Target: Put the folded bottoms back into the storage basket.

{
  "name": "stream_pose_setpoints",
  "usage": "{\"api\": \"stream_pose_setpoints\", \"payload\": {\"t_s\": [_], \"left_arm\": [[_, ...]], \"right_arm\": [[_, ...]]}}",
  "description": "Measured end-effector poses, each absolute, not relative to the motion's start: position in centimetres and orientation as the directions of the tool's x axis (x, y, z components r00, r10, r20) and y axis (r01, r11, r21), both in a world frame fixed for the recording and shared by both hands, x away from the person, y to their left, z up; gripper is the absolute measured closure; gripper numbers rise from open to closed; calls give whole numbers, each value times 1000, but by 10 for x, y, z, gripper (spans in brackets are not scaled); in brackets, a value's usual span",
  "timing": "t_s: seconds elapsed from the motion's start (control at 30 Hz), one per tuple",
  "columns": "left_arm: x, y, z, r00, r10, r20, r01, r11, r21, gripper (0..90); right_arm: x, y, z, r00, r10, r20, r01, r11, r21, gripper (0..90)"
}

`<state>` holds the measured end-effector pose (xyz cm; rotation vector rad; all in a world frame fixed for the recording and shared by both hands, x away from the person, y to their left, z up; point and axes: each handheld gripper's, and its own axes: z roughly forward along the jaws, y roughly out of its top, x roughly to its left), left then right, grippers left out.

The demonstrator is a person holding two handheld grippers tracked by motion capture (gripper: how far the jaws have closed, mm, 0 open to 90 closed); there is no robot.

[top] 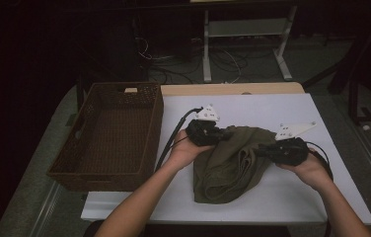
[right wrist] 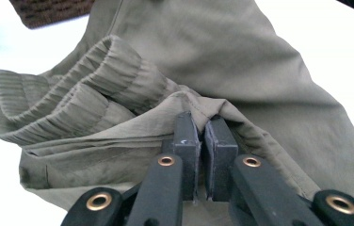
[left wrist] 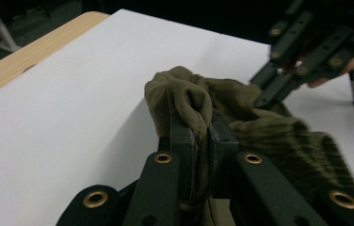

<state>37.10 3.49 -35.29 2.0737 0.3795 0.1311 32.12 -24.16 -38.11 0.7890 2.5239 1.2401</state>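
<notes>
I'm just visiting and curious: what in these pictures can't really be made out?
- What kind of garment the green cloth is: bunched up in every view.
- Far corner of the basket, high view: lost in the dark.
- Fabric between the left gripper jaws: hidden by the pads.

A white table (top: 282, 197) filled the frame's middle; a brown basket (top: 109, 133) sat on its left, an olive cloth (top: 230, 165) lay at centre
</notes>
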Motion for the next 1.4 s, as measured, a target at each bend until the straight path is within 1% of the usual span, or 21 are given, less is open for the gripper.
{"api": "stream_pose_setpoints", "payload": {"t_s": [0.1, 0.3, 0.6, 0.83, 1.03, 1.4], "left_arm": [[367, 31, -351, 954, 294, -53, 192, -468, 862, 835], [362, 27, -344, 962, 269, -42, 167, -462, 871, 836], [373, 29, -337, 958, 281, -59, 186, -451, 873, 836], [386, 34, -319, 949, 309, -63, 201, -439, 876, 837], [397, 40, -302, 930, 362, -67, 237, -448, 862, 839], [411, 60, -270, 897, 434, -80, 288, -440, 850, 840]], "right_arm": [[323, -240, -377, -834, 550, 40, 361, 490, 794, 846], [327, -237, -369, -834, 551, 38, 349, 472, 810, 846], [335, -235, -363, -833, 553, 28, 339, 470, 815, 846], [346, -237, -347, -828, 561, 24, 320, 435, 841, 846], [360, -236, -334, -827, 561, 29, 311, 414, 856, 846], [382, -219, -308, -842, 539, 28, 286, 402, 870, 846]]}}
